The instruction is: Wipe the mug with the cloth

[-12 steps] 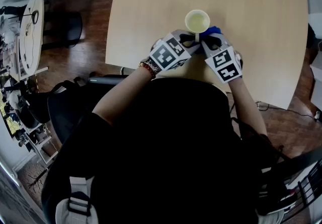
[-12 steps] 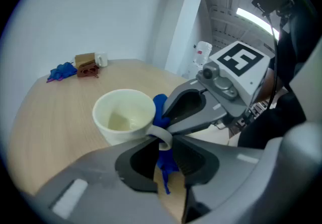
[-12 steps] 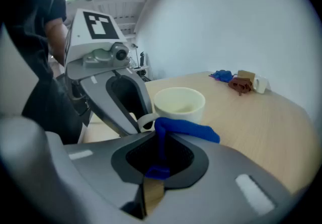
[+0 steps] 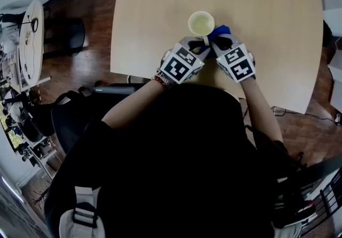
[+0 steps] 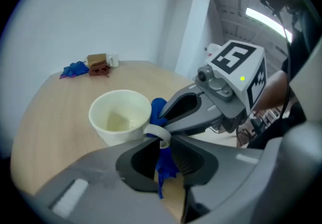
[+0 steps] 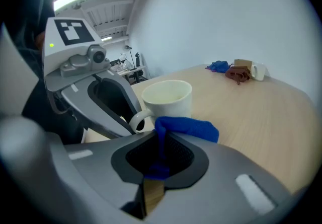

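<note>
- Mugs on the tabletop (image 4: pixel 267 7): how many is the person working with?
- One. A single pale mug (image 4: pixel 201 23) is standing upright on the person's side of the tabletop, with its handle (image 5: pixel 160 134) pointing back toward the person.
- And cloths?
- One as well. A blue cloth (image 4: pixel 220 31) is bunching up against the mug's wall, right next to the handle.
- What are the tools doing?
- Two tools are working. The left tool (image 4: pixel 206 44) is clenching the mug's handle between its tips. The right tool (image 4: pixel 214 42) is gripping the cloth, its jaws closing tight on a fold while the rest is spilling out over the tips.
- How are the arms sitting?
- Both forearms are reaching forward from the body and converging, so the two tools are meeting at the mug in a V. Both are tilting downward, with their marker cubes facing up.
- Is anything else lying there?
- Three small things are sitting together at the far edge, well apart from the mug: one blue bundle (image 6: pixel 219 66), one brown lump (image 6: pixel 237 73) and one small white cup (image 6: pixel 257 71).
</note>
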### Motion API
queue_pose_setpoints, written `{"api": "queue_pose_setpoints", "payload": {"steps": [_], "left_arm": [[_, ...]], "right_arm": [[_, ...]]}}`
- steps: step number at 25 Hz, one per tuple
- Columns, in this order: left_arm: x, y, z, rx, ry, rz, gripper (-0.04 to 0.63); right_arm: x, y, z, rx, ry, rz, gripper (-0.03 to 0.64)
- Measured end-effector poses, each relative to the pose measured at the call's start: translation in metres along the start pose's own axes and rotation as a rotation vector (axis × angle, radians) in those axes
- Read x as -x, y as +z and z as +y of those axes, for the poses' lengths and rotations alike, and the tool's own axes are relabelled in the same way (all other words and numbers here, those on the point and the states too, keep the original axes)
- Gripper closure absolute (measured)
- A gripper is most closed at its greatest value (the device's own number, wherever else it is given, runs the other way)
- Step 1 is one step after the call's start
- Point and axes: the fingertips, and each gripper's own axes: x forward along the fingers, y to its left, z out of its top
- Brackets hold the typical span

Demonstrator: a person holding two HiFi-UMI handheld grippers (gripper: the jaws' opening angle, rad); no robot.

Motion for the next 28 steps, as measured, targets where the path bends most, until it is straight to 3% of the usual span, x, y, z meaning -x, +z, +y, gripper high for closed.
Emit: {"api": "queue_pose_setpoints", "payload": {"steps": [5,9,11,12,18,28], "left_arm": [[0.005,0.007,0.002,0.215,0.044,-0.058,0.509],[0.005,0.012,0.001,0.375,0.036,-0.035,0.429],[0.005,0.013,0.006,0.414,0.070,-0.020,0.452],[0.005,0.013,0.009,0.419,0.087,-0.012,0.499],[0.012,0.005,0.014,0.373,0.126,0.021,0.515],[0.033,-0.019,0.029,0.094,0.106,0.106,0.531]], "right_arm": [[0.006,0.000,-0.003,-0.005,0.005,0.011,0.578],[0.018,0.008,-0.008,0.023,-0.007,0.010,0.578],[0.027,0.017,-0.015,0.046,-0.021,-0.010,0.578],[0.032,0.022,-0.020,0.057,-0.029,-0.020,0.578],[0.051,0.043,-0.034,0.094,-0.003,-0.046,0.578],[0.034,0.035,-0.004,0.121,0.098,-0.018,0.578]]}}
